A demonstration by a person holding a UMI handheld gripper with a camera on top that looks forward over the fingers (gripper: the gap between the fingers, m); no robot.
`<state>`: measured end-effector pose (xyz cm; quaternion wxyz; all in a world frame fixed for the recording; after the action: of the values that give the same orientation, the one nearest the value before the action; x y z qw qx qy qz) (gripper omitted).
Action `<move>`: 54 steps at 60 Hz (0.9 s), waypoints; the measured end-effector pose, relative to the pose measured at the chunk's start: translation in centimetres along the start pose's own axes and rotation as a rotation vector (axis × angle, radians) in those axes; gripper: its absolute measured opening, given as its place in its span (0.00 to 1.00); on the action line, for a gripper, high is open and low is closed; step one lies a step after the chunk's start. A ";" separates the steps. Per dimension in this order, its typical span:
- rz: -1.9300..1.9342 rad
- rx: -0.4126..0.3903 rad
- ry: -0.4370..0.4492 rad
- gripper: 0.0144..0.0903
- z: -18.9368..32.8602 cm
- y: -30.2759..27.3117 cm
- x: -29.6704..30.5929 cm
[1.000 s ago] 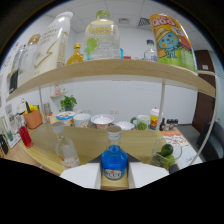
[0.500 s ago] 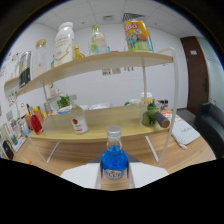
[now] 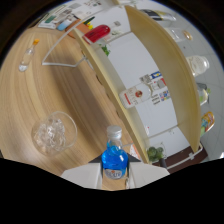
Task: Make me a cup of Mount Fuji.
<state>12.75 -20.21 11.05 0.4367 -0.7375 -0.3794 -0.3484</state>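
Gripper view is showing the scene rolled hard over, so the wooden table (image 3: pixel 30 115) and the two-tier shelf (image 3: pixel 165 65) are running at a steep slant. The gripper (image 3: pixel 115 172) is clamping a small bottle of blue liquid (image 3: pixel 114 156) between its two white fingers (image 3: pixel 80 175), one pressing on each side of the bottle's lower body. The bottle's pale cap (image 3: pixel 114 132) is pointing forward, away from the fingers, and appears to be on. Beside the bottle, down on the table, a clear glass holding ice (image 3: pixel 52 132) is standing apart from it. A second, smaller glass (image 3: pixel 25 61) is sitting farther off near a white wire stand (image 3: pixel 62 55).

Judging by the tilt, the bottle is being tipped toward the iced glass for a pour. The main risk is that the capped bottle is yielding nothing, or, if the cap is loose, that blue liquid is missing the glass and running onto the table. A smooth bottle held low could also be slipping in the grip as it is rolling.
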 end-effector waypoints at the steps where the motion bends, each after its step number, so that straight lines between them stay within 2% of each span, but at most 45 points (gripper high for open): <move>1: -0.043 0.000 0.003 0.29 0.1 -0.1 0.0; 6: -0.263 -0.002 0.026 0.28 0.5 -0.6 0.3; 20: -0.855 0.055 0.095 0.29 1.6 -2.8 -0.1; 29: -0.967 0.064 0.090 0.29 2.0 -2.8 -0.4; 34: -0.873 0.073 0.081 0.29 1.2 -3.2 -0.1; 38: -0.737 0.109 0.072 0.29 0.3 -3.8 0.5; 42: -0.524 0.148 0.065 0.29 -1.1 -4.2 1.8; 54: 0.273 0.271 -0.044 0.29 -4.7 -3.5 5.0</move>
<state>11.26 -22.05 18.40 0.5667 -0.7241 -0.3288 -0.2154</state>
